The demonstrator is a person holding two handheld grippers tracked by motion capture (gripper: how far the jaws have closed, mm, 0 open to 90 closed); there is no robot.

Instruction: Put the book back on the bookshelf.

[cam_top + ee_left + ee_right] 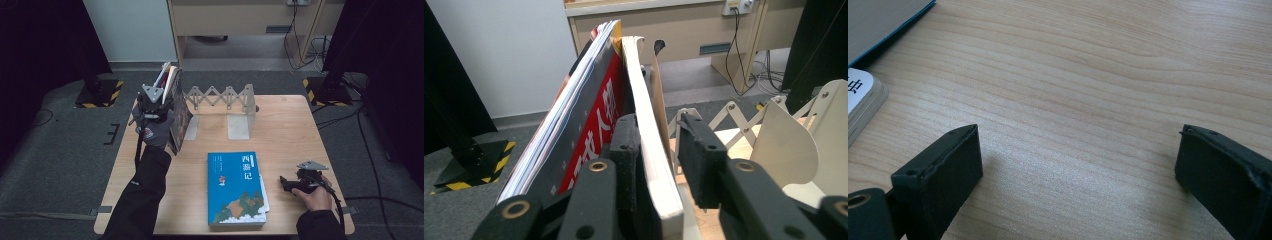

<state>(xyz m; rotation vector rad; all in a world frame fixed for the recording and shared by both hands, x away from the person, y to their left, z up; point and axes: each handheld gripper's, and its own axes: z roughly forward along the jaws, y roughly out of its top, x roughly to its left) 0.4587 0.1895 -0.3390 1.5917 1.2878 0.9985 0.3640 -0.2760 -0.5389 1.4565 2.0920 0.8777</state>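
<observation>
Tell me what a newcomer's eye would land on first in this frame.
First, the blue book lying flat on the near part of the wooden table. Next, the upright books at the left end of the white expanding bookend rack, where the left gripper stands with its jaws around a pale book. The right gripper is open over bare wood beside the blue book.

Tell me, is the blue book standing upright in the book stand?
No, the blue book lies flat on the wooden table, in front of the white book stand.

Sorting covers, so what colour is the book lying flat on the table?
Blue-teal, with white lettering; the book shows best in the high view.
</observation>
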